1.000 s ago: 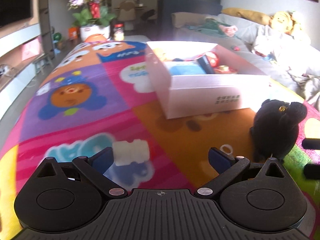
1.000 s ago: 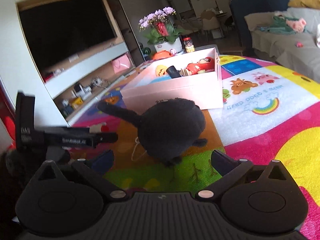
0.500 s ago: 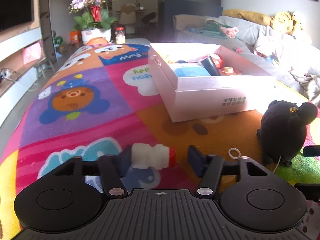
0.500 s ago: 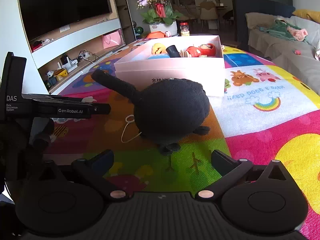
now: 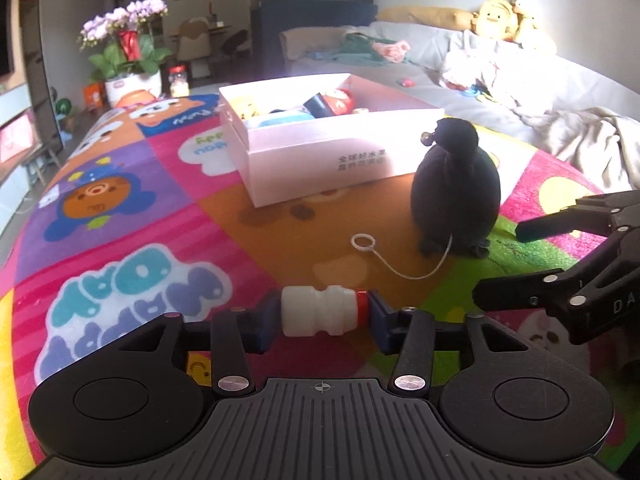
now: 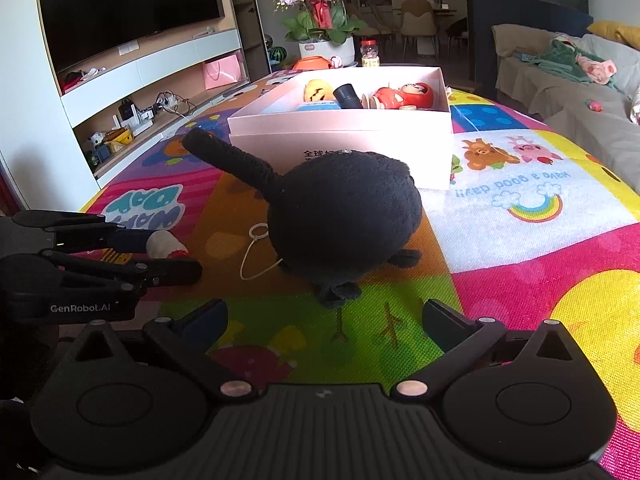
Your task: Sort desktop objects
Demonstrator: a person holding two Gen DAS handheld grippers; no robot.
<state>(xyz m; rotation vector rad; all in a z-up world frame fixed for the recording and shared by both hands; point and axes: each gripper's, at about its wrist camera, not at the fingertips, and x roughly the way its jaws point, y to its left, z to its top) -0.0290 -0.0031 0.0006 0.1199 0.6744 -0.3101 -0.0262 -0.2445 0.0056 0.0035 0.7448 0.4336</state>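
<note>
- The left hand-held gripper (image 5: 322, 318) is closed on the small white bottle (image 5: 318, 316). Its jaws have just been closing, then eased out slightly, with the bottle between them. One pad bears on the base and the other on the red cap, so the bottle is clamped end to end and lies crosswise, just above the play mat (image 5: 120, 216) that covers the worktop.
- This lengthwise grip probably suits transfer to the pink box (image 5: 316, 160), which stands open farther back on the mat and already holds several toys.
- The right hand-held gripper (image 6: 324, 320) stands wide open with nothing between its jaws. It points at the black plush toy (image 6: 344, 216), which sits on the mat just in front of the box; this reads as readiness for the next pick.
- The left wrist view shows pad contact on both bottle ends, the plush toy's cord and ring (image 5: 363, 242) on the mat, and the right hand-held gripper from the side.
- The right wrist view shows the toy's long tail, the box contents more clearly, and the left hand-held gripper from the side with only one end of the bottle visible.
</note>
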